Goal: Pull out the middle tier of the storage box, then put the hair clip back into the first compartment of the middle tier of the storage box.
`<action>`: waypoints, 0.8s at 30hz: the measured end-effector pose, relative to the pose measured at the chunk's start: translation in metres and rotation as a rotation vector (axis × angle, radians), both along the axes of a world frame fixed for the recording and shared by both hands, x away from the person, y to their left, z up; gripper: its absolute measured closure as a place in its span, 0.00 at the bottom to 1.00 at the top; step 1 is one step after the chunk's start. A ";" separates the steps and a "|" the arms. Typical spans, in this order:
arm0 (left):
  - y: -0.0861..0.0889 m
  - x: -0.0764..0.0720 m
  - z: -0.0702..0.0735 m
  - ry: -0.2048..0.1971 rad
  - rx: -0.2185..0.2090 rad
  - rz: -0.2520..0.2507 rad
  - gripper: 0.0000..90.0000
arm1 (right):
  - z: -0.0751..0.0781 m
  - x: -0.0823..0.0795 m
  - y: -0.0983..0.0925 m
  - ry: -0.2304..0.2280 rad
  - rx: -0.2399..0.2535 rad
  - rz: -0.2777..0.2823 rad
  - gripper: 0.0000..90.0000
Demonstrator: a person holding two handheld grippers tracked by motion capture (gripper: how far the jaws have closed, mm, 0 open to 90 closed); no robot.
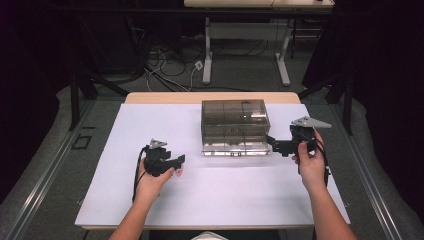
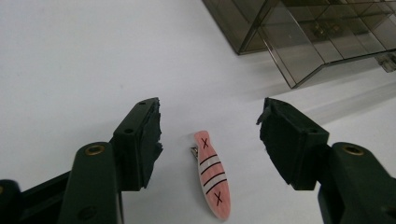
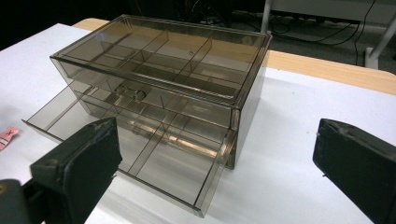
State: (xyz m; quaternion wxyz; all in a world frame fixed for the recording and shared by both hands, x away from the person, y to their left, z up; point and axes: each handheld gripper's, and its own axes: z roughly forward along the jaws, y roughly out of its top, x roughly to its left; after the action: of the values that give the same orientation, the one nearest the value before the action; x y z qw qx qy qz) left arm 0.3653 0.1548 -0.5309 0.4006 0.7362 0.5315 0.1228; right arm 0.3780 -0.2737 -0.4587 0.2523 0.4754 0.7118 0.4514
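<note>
Between open left fingers [image 2: 148, 135]: hair clip [image 2: 213, 173]

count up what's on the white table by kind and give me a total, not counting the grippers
Pink hair clip: 1
Clear smoky drawer box, bottom drawer pulled out: 1
Total: 2

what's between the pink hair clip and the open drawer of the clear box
Nothing: in the left gripper view, only bare white table runs from the pink hair clip up to the open drawer of the smoky clear box.
</note>
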 end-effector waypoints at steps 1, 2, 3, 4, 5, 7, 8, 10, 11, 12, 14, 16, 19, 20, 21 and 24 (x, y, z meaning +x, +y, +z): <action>0.000 0.000 -0.001 0.007 -0.005 0.007 0.43 | 0.000 0.000 0.000 0.002 0.009 -0.004 0.01; 0.000 0.000 -0.002 0.016 -0.007 0.013 0.44 | 0.000 0.000 -0.001 0.004 0.010 -0.005 0.01; 0.000 0.001 -0.003 0.025 -0.019 0.020 0.45 | 0.000 0.000 -0.001 -0.005 0.017 -0.010 0.02; 0.001 0.001 -0.003 0.032 -0.024 0.021 0.45 | 0.000 0.000 -0.001 -0.005 0.017 -0.010 0.02; 0.001 0.001 -0.004 0.039 -0.028 0.024 0.45 | 0.001 0.000 -0.001 -0.002 0.016 -0.009 0.02; 0.003 0.001 -0.005 0.056 -0.028 0.026 0.47 | 0.000 0.000 -0.001 -0.001 0.012 -0.003 0.02; 0.003 0.002 -0.006 0.064 -0.029 0.028 0.48 | 0.000 0.000 -0.001 -0.001 0.011 -0.004 0.02; 0.004 0.002 -0.008 0.067 -0.032 0.035 0.49 | 0.000 0.001 -0.001 -0.001 0.010 -0.004 0.02; 0.005 0.002 -0.008 0.080 -0.034 0.032 0.49 | 0.000 0.001 -0.001 -0.002 0.012 -0.004 0.02; 0.005 0.002 -0.009 0.083 -0.033 0.040 0.49 | 0.000 0.001 -0.001 -0.005 0.011 -0.001 0.02; 0.005 0.003 -0.010 0.093 -0.035 0.043 0.50 | 0.000 0.001 0.000 0.002 0.015 -0.007 0.02; 0.005 0.003 -0.011 0.101 -0.031 0.041 0.51 | -0.001 0.001 -0.001 0.000 0.009 -0.001 0.02; 0.005 0.003 -0.012 0.112 -0.028 0.041 0.53 | 0.000 0.001 -0.001 -0.001 0.014 0.000 0.02; 0.004 0.003 -0.013 0.114 -0.029 0.042 0.54 | 0.000 0.001 -0.001 0.000 0.014 -0.002 0.02; 0.004 0.003 -0.014 0.121 -0.028 0.040 0.55 | -0.001 0.001 -0.001 0.002 0.011 -0.001 0.02; 0.004 0.004 -0.015 0.145 -0.029 0.031 0.59 | -0.001 0.001 0.000 0.011 0.013 -0.001 0.02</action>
State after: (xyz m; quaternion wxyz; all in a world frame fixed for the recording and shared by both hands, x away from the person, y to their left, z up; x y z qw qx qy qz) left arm 0.3689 0.1584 -0.5463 0.3699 0.7289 0.5721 0.0676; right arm 0.3793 -0.2738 -0.4594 0.2455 0.4800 0.7099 0.4531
